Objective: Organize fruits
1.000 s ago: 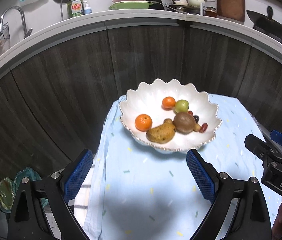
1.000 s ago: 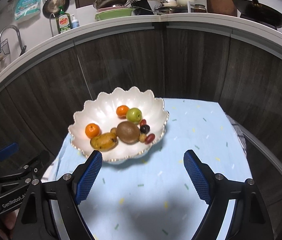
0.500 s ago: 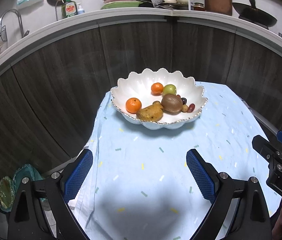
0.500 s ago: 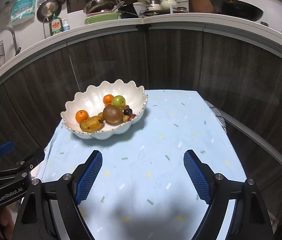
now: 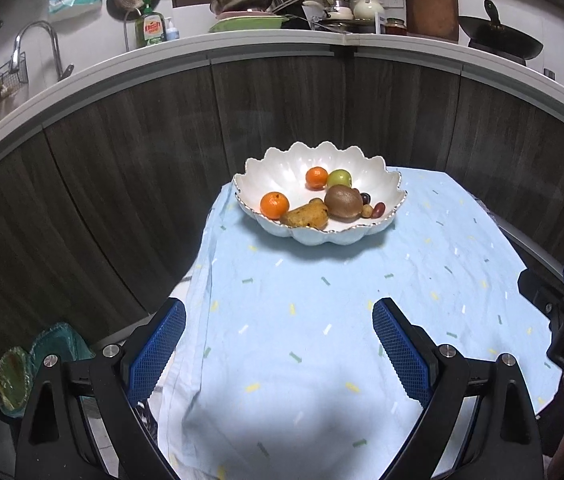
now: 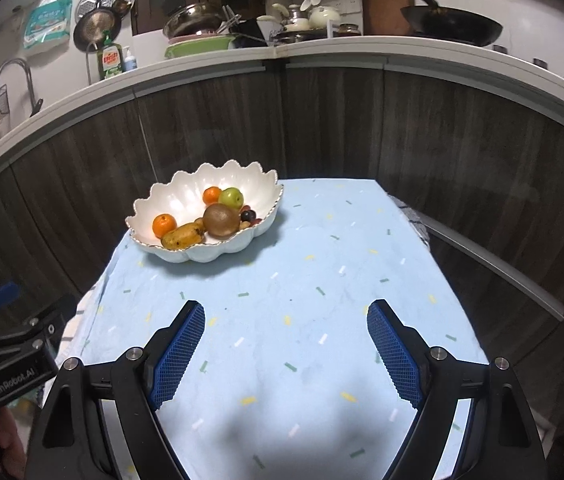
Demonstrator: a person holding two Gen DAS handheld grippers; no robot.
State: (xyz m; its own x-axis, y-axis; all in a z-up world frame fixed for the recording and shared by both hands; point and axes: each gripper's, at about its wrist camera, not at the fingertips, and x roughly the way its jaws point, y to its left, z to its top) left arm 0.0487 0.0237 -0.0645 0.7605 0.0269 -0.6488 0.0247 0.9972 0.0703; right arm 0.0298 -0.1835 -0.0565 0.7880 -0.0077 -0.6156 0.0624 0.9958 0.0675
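A white scalloped bowl [image 5: 282, 168] [image 6: 177, 196] stands at the far end of a light blue cloth [image 5: 322, 320] [image 6: 302, 280]. It holds two oranges [image 5: 274, 205] [image 6: 163, 225], a green apple [image 5: 339, 178] [image 6: 230, 197], a brown kiwi [image 5: 342, 201] [image 6: 221, 220], a yellow-brown mango [image 5: 306, 216] [image 6: 181, 236] and some small dark grapes [image 5: 366, 199]. My left gripper [image 5: 277, 328] is open, well short of the bowl, with nothing between its fingers. My right gripper [image 6: 286, 336] is open too, over bare cloth to the right of the bowl.
Dark wood cabinet fronts [image 5: 282, 100] rise behind the table, under a white counter with pans, dishes and a sink tap [image 5: 37, 48]. A green bag [image 5: 37, 364] lies on the floor at the left. The table edge drops off on both sides.
Both grippers have drawn back from the bowl, which now looks smaller and farther away. More blue cloth shows in front. Jaws stayed open.
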